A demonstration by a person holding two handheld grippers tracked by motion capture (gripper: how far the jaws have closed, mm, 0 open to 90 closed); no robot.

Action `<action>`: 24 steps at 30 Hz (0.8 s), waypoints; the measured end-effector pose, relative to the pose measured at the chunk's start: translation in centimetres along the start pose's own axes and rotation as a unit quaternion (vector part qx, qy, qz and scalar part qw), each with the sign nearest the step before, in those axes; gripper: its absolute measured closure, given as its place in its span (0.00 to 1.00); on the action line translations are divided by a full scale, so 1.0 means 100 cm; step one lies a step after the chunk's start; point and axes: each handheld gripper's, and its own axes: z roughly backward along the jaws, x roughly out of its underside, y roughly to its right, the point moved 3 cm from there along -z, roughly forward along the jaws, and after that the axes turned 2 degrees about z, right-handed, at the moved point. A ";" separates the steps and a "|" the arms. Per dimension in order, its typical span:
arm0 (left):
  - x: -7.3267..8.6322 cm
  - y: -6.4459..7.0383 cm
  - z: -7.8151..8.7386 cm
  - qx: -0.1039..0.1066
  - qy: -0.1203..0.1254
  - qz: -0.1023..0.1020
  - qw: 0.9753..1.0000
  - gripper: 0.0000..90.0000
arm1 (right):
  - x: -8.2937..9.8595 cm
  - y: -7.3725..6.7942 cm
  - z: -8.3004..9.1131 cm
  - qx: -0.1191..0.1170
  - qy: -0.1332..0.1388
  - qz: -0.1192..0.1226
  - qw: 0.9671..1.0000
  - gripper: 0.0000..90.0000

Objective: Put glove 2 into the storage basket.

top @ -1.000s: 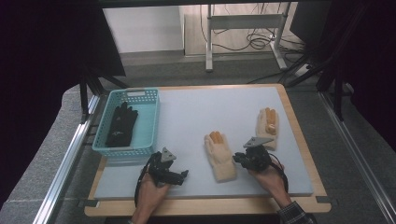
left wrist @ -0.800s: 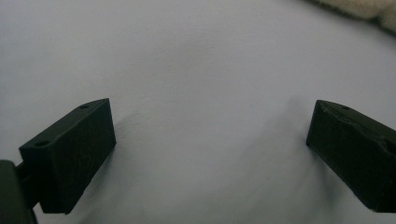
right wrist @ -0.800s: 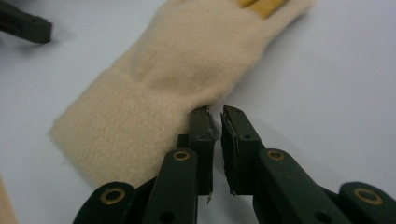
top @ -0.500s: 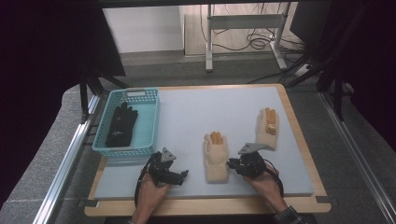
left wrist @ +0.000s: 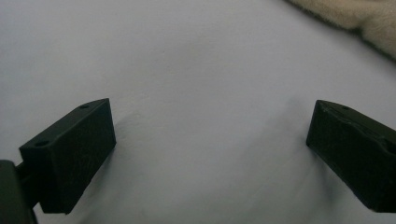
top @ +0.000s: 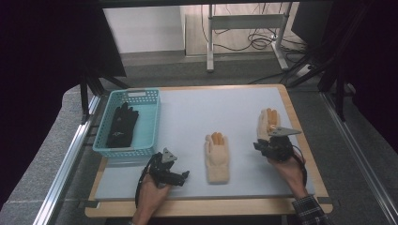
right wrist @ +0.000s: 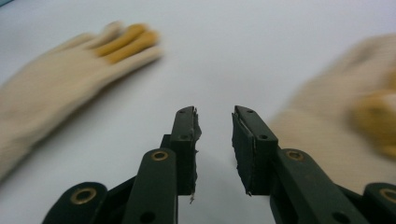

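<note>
Pale grey matting covers the table (top: 197, 112), framed by a wooden rim, with dark floor and cables beyond; a teal basket (top: 149, 123) of perforated plastic sits at the far left and holds a black glove (top: 121, 125) lying flat. Two cream knitted gloves with orange fingertips lie on the mat: the middle glove (top: 217, 157) near the front, and the right glove (top: 267, 123) farther back by the right rim, the two well apart. The right gripper (top: 264, 146) hovers just in front of the right glove's cuff, its jaws a narrow gap apart and holding nothing; in the right gripper view the gripper (right wrist: 214, 135) points between the two gloves, the right glove (right wrist: 345, 116) blurred close at one side and the middle glove (right wrist: 70, 88) farther off at the other. The left gripper (top: 184, 176) rests low near the front edge, just left of the middle glove, jaws spread wide over bare mat (left wrist: 196, 70), with a fuzzy cream edge (left wrist: 364, 18) at the corner of its view. The step in hand looks like the approach to a cream glove, probably for the basket; none is yet gripped. The next move calls for widening the right jaws, lowering them onto the cuff and pinching the soft knit, which will likely sag and fold when lifted; the flat fabric gives little edge to catch.
</note>
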 end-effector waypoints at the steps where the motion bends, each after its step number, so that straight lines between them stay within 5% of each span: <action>1: 0.000 0.000 0.000 0.000 0.000 0.000 1.000 0.02 | -0.002 0.009 0.003 0.010 0.002 -0.006 1.000 0.74; 8: 0.000 0.000 0.000 0.000 0.000 0.000 1.000 0.02 | -0.007 0.058 0.000 0.066 0.007 -0.022 0.998 0.60; 15: 0.000 0.000 0.000 0.000 0.001 0.001 1.000 0.02 | -0.002 0.079 -0.027 0.079 -0.011 -0.032 0.996 0.47; 20: 0.000 0.000 0.000 0.000 0.001 0.001 1.000 0.02 | 0.004 0.088 -0.042 0.084 -0.018 -0.044 0.995 0.49; 24: 0.000 0.000 0.000 0.000 0.001 0.001 1.000 0.02 | 0.006 0.089 -0.042 0.082 -0.012 -0.054 0.995 0.61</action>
